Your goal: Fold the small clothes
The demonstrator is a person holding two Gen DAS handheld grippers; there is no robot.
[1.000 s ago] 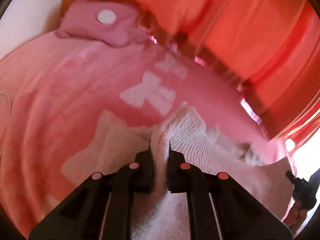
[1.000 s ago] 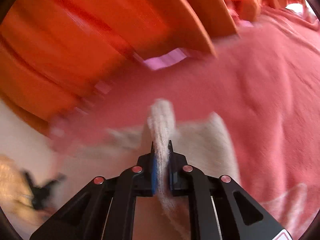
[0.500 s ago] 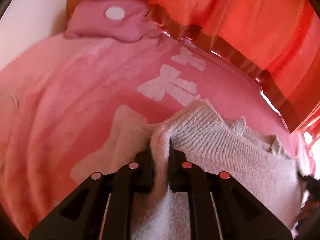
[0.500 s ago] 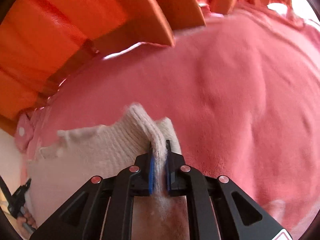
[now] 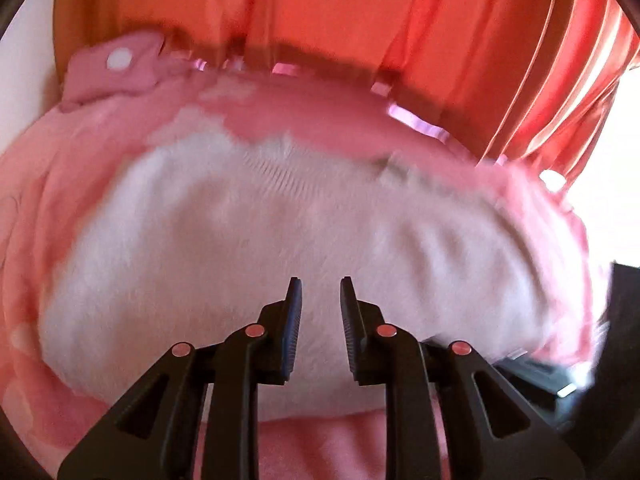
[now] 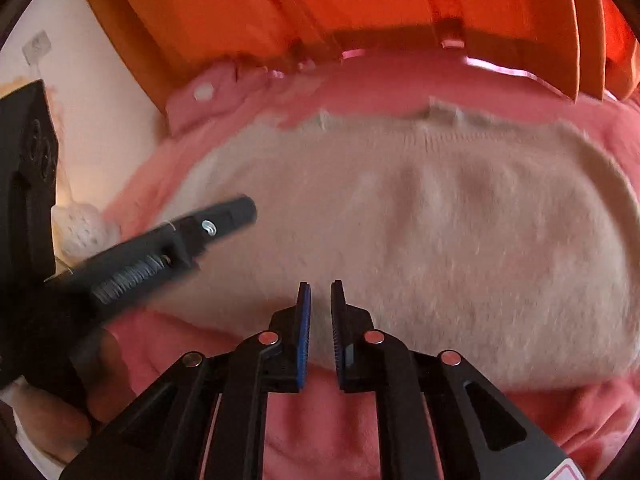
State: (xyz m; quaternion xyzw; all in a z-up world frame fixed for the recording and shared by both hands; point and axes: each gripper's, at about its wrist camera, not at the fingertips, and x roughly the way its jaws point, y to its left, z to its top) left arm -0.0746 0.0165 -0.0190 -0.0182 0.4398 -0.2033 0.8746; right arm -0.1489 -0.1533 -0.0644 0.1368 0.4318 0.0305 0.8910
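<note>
A cream knitted garment (image 5: 280, 232) lies spread flat on a pink blanket (image 5: 48, 168); it also shows in the right wrist view (image 6: 440, 216). My left gripper (image 5: 320, 284) is open and empty, hovering over the garment's near edge. My right gripper (image 6: 320, 286) is open a little and empty, over the garment's near edge. The left gripper's body (image 6: 172, 240) shows at the left of the right wrist view, over the garment's left part.
An orange slatted headboard (image 5: 360, 20) rises behind the blanket. A small pink cloth with a white dot (image 5: 116, 68) lies at the far left corner. A white crocheted item (image 6: 82, 228) sits at the left edge beside a pale wall.
Both grippers let go of the cream garment and opened. The garment, held up bunched before, now lies flat on the blanket. Both grippers drew back toward its near edge.
</note>
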